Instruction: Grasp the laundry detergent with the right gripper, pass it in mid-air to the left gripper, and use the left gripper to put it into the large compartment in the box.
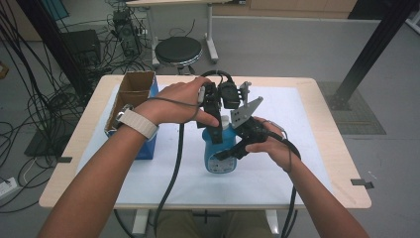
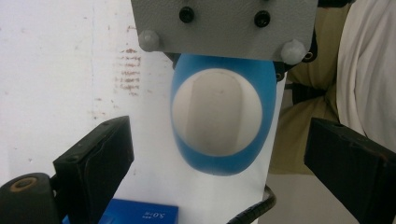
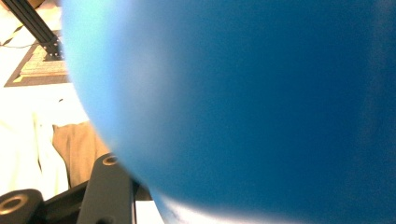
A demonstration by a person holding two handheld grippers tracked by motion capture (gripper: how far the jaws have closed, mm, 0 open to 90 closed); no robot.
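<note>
Forearms frame the blue bottle (image 1: 220,151), upright mid-table, right of the cardboard box (image 1: 132,91). Right gripper (image 1: 236,148) clamps its body from the right; left gripper (image 1: 214,130) hangs over the bottle top, jaws spread, nothing held.

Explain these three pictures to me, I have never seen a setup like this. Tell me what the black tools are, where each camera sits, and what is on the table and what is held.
A person sits at a table and holds a hand-operated gripper in each hand. Each gripper has two black fingers and its own camera. The high view looks down from above the person. The other two pictures look along each gripper's fingers.

On the table's white mat stand a blue bottle and, further left, an open cardboard box with blue sides.

The right gripper is shut on the blue bottle, which is why blurred blue crowds its view. The left gripper is above the bottle. Its fingers stand apart, with the bottle beyond them.
</note>
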